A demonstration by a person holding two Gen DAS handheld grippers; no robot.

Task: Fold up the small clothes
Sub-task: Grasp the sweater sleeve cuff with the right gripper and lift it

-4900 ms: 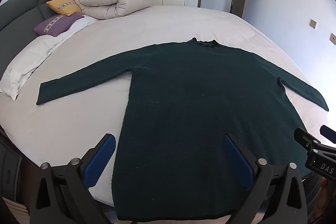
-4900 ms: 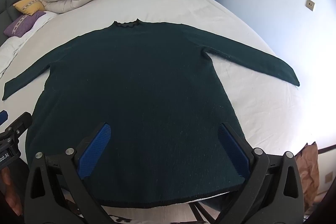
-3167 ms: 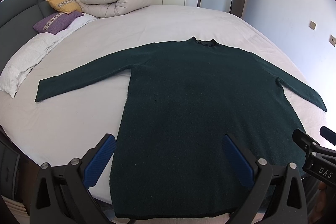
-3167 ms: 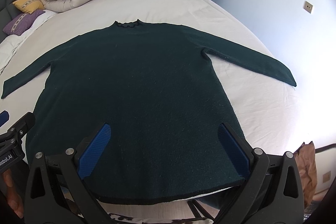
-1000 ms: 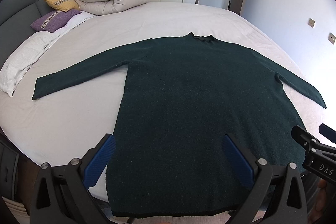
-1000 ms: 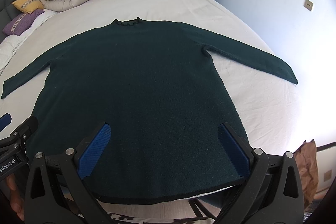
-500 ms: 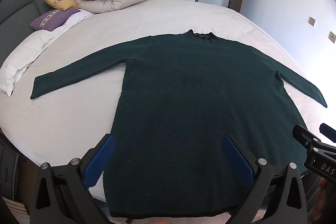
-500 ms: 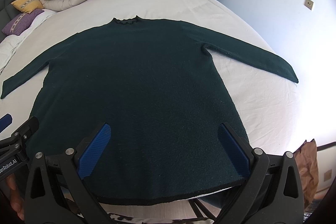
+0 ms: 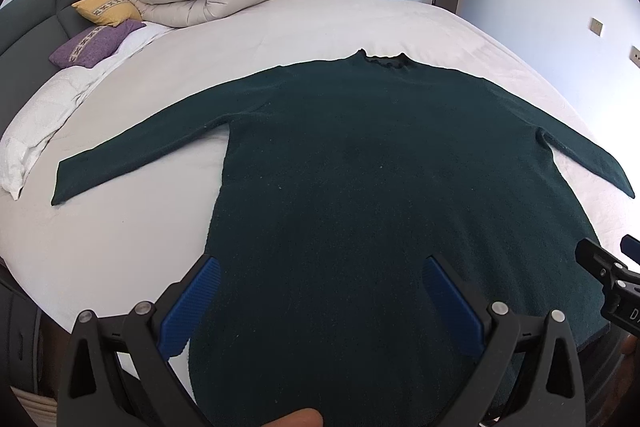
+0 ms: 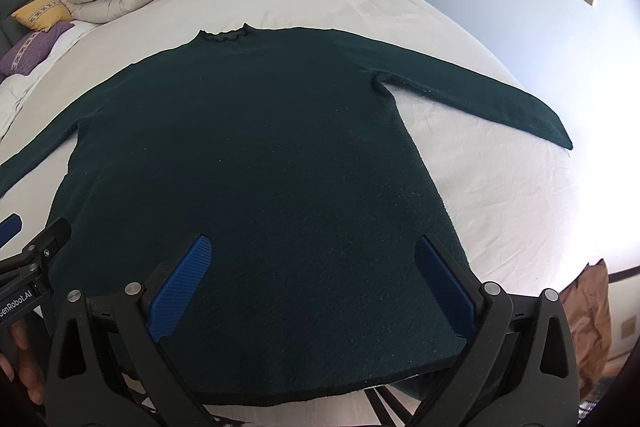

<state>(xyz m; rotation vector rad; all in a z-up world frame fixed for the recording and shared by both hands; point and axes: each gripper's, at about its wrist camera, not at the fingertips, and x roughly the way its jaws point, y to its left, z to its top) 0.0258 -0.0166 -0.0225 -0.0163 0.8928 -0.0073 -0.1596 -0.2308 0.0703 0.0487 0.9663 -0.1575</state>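
The sweater [image 9: 360,187] is soft, limp knit; grip a cuff [image 10: 556,135]. Both grippers, left [image 9: 320,303] and right [image 10: 312,287], hover with jaws released.

Sweater [image 9: 380,179], dark green knit, long-sleeved, with a small ruffled neck [image 9: 384,59]. Laid flat and fully spread on a white bed [image 9: 320,23], neck toward the far side, hem [image 10: 320,395] at the near edge of the mattress and slightly overhanging it. Left sleeve [image 9: 152,143] and right sleeve [image 10: 480,91] are extended outward, angled slightly down. No fold is seen.
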